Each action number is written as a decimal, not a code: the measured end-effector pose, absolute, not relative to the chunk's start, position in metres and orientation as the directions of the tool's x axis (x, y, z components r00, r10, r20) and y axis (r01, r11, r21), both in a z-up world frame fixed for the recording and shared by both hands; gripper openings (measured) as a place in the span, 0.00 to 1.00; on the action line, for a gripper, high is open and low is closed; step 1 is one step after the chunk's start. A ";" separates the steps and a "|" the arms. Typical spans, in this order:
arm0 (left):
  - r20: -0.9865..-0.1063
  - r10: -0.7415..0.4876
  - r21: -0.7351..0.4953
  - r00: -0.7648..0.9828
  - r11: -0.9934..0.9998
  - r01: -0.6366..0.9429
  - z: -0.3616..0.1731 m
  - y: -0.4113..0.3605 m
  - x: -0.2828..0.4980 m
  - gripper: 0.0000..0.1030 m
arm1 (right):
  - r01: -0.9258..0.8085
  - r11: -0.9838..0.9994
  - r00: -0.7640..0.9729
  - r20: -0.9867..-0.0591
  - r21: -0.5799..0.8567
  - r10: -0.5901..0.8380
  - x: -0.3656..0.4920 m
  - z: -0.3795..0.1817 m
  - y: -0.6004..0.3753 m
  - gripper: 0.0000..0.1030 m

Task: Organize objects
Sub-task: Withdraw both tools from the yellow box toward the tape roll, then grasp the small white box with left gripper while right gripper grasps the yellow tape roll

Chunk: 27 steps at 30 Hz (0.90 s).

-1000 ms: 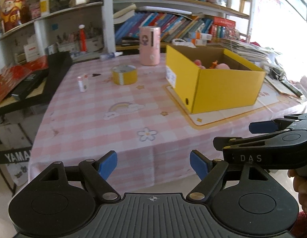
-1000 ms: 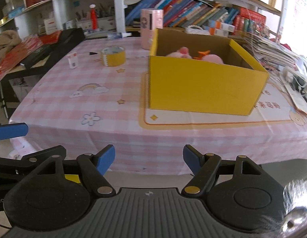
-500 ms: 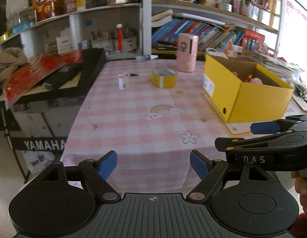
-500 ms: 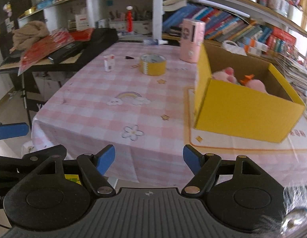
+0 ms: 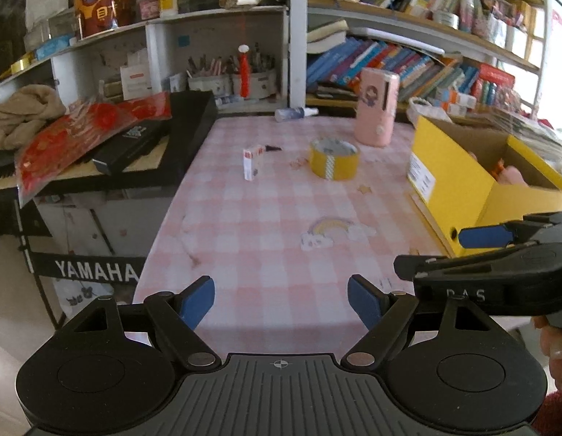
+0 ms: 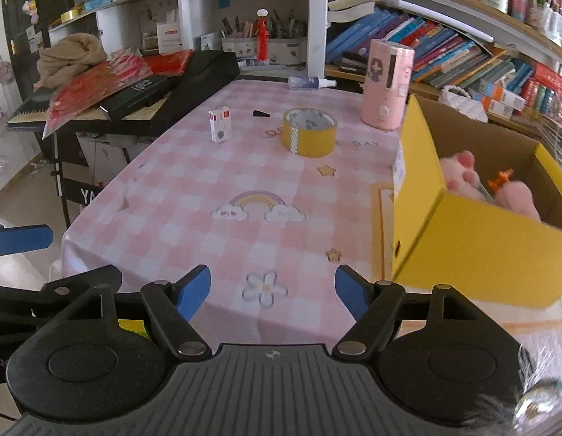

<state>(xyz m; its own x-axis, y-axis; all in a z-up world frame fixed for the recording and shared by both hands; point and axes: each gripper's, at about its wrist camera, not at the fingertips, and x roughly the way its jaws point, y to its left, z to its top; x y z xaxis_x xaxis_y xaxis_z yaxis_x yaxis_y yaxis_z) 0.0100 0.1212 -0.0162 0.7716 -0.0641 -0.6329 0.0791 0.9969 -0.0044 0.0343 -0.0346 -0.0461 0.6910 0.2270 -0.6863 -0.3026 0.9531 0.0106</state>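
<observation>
With pink soft toys (image 6: 462, 174) already in the yellow box (image 6: 473, 247) off to the right, the tape roll (image 6: 309, 131), small carton (image 6: 220, 124) and pink cylinder (image 6: 386, 85) wait well ahead of the left gripper (image 5: 281, 299) and right gripper (image 6: 273, 292), both spread apart and empty.

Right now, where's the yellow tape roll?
In the right wrist view the yellow tape roll lies flat on the pink checked tablecloth, far centre, between the small white box and the pink cylindrical container.

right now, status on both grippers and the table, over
Left gripper and right gripper open, empty. Yellow tape roll on pink checked tablecloth, outside yellow cardboard box. Path clear.
</observation>
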 end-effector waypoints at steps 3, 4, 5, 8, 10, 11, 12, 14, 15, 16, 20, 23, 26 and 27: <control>-0.632 -0.058 -0.008 0.773 0.998 0.068 -0.016 0.121 0.032 0.80 | -0.314 0.949 0.692 -0.682 0.008 0.235 0.056 -0.044 -0.033 0.72; -0.631 -0.057 -0.007 0.774 0.998 0.067 -0.016 0.121 0.038 0.80 | -0.315 0.949 0.693 -0.681 0.010 0.238 0.063 -0.043 -0.033 0.72; -0.630 -0.055 -0.008 0.775 0.998 0.064 -0.015 0.121 0.045 0.80 | -0.315 0.949 0.694 -0.679 0.012 0.240 0.071 -0.043 -0.033 0.72; -0.626 -0.052 -0.019 0.778 0.999 0.051 -0.014 0.121 0.065 0.80 | -0.314 0.949 0.698 -0.674 0.017 0.243 0.095 -0.041 -0.033 0.71; -0.627 -0.047 -0.023 0.778 0.999 0.041 -0.015 0.120 0.078 0.80 | -0.317 0.948 0.698 -0.672 0.018 0.246 0.109 -0.040 -0.033 0.71; -0.627 -0.045 -0.025 0.777 0.999 0.038 -0.015 0.120 0.084 0.80 | -0.319 0.947 0.698 -0.672 0.018 0.248 0.116 -0.040 -0.033 0.71; -0.628 -0.043 -0.026 0.777 0.999 0.035 -0.014 0.119 0.091 0.80 | -0.322 0.947 0.699 -0.670 0.018 0.250 0.123 -0.040 -0.033 0.71; -0.628 -0.041 -0.027 0.777 0.999 0.031 -0.014 0.118 0.101 0.80 | -0.321 0.947 0.701 -0.666 0.022 0.253 0.135 -0.039 -0.034 0.71; -0.629 -0.040 -0.027 0.776 0.999 0.029 -0.015 0.118 0.106 0.80 | -0.319 0.947 0.702 -0.665 0.025 0.254 0.143 -0.039 -0.035 0.71; -0.630 -0.039 -0.027 0.776 0.999 0.028 -0.015 0.118 0.111 0.80 | -0.316 0.948 0.703 -0.664 0.028 0.254 0.149 -0.039 -0.036 0.71; -0.634 -0.034 -0.026 0.773 0.999 0.022 -0.017 0.115 0.133 0.80 | -0.297 0.954 0.708 -0.661 0.040 0.249 0.175 -0.038 -0.039 0.70; -0.637 -0.031 -0.024 0.770 0.999 0.021 -0.019 0.113 0.146 0.80 | -0.286 0.957 0.710 -0.661 0.047 0.244 0.192 -0.039 -0.042 0.70; -0.638 -0.029 -0.018 0.769 1.000 0.022 -0.021 0.111 0.160 0.80 | -0.275 0.960 0.711 -0.660 0.054 0.241 0.210 -0.038 -0.045 0.70; -0.637 -0.028 -0.017 0.770 1.000 0.023 -0.021 0.110 0.164 0.80 | -0.271 0.961 0.712 -0.660 0.056 0.240 0.214 -0.038 -0.046 0.70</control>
